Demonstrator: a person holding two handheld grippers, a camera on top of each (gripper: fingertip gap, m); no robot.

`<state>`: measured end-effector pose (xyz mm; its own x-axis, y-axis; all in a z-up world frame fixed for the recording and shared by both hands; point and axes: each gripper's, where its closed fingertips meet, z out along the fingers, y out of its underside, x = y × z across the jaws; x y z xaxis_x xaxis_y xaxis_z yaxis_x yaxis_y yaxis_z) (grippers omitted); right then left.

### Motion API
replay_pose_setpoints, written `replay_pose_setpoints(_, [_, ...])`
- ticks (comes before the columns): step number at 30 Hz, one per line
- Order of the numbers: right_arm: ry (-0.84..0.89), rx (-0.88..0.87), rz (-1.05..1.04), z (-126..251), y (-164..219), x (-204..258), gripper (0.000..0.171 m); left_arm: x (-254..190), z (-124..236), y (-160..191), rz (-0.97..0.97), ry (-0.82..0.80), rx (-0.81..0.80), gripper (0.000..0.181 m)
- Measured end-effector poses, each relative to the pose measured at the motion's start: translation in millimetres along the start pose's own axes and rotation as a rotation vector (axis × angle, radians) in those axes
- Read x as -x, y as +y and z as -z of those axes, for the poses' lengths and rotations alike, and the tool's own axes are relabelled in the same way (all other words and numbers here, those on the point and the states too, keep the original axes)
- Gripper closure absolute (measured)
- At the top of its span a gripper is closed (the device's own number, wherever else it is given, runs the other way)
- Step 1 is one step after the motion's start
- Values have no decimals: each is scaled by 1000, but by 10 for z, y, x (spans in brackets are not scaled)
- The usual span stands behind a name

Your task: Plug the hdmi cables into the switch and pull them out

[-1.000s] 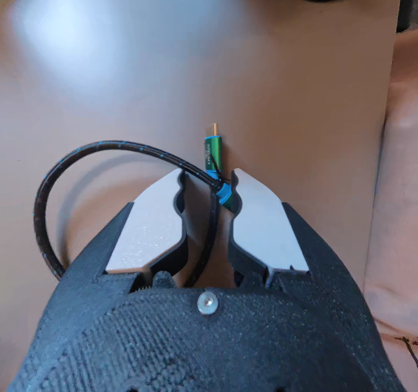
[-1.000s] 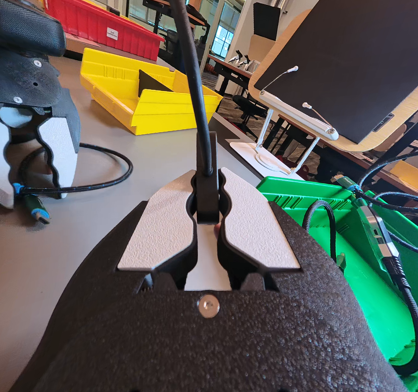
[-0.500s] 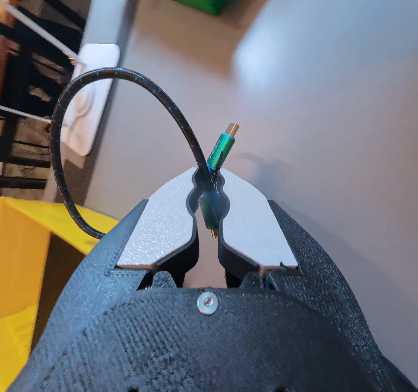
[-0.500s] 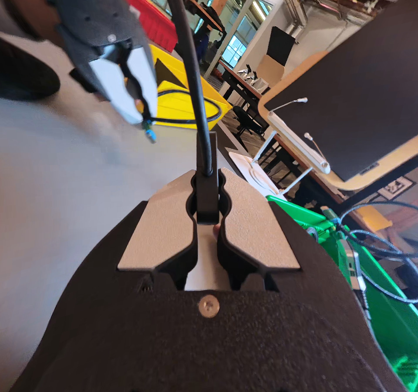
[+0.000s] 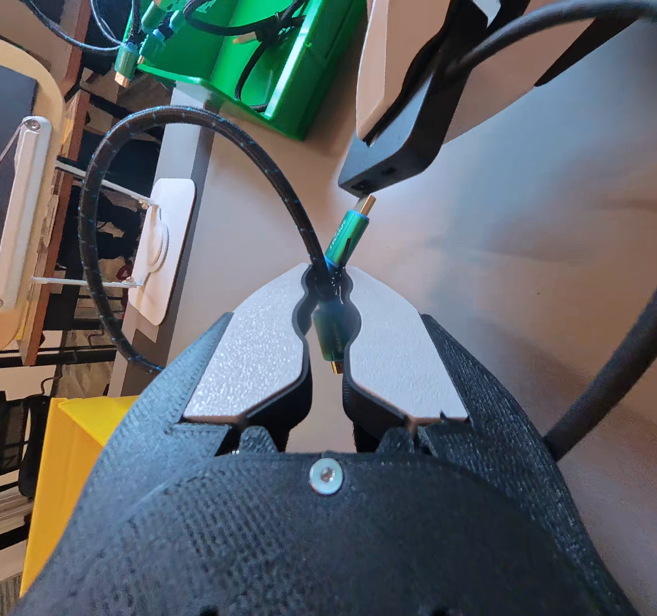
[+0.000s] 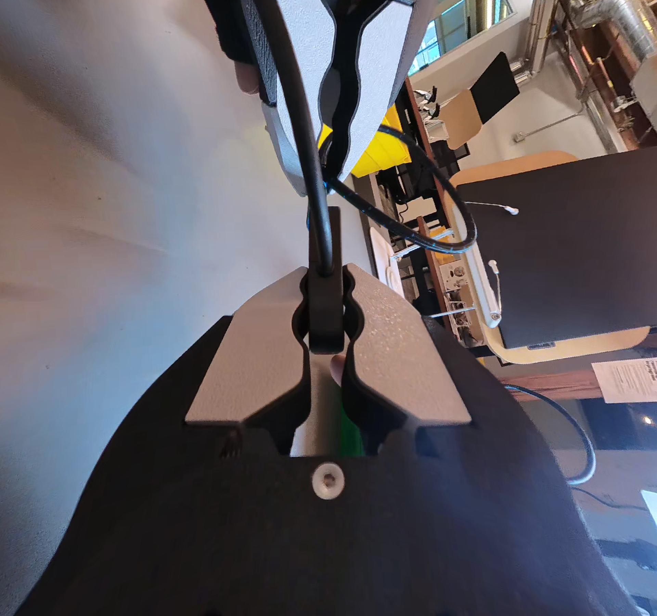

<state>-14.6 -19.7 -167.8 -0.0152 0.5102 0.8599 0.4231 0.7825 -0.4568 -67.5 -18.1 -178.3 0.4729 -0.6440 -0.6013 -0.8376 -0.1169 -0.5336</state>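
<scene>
Left wrist view, left to right. A yellow bin (image 5: pixel 67 464) sits at the lower left edge of the grey table (image 5: pixel 497 279). Above it, off the table edge, a white stand (image 5: pixel 160 254) is visible. The braided HDMI cable (image 5: pixel 106 236), black with blue flecks, loops out wide to the left and comes back to your left gripper (image 5: pixel 327 280). A green bin (image 5: pixel 284 65) at the top holds more cables and a grey device.

Your left gripper's fingers are pressed together on the cable just behind its forward green plug (image 5: pixel 346 236). That plug sticks out past the fingertips, tilted up to the right, its gold tip just short of the switch (image 5: pixel 394 151), not touching. The cable's second green plug (image 5: pixel 332 343) lies in the gap between the fingers, gold tip toward the camera.

The switch is a flat black box with two ports showing on the near edge. Your right gripper (image 5: pixel 441 51) reaches in from the top right and clamps it. The switch's own black lead (image 5: pixel 533 23) arcs off right.

Right wrist view: your right gripper (image 6: pixel 325 275) is clamped on the switch (image 6: pixel 325 307), seen edge-on. The left gripper (image 6: pixel 337 136) hangs above it, fingers together.
</scene>
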Motion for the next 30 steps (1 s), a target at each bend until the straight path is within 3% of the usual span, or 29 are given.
replay_pose_setpoints(11, [-38, 86, 17, -114, 58, 152, 157, -86, 6, 105, 94, 22, 70, 167])
replay_pose_setpoints(17, [-93, 27, -120, -110, -23, 193, 157, -92, 3, 156, 73, -7, 111, 168])
replay_pose_setpoints(24, [-151, -31, -193, -58, -94, 221, 158, -185, 41, 126, 130, 84, 51, 168])
replay_pose_setpoints(30, [-185, 51, -143, -80, -15, 343, 158, -305, 52, 89, 145, 143, 49, 168])
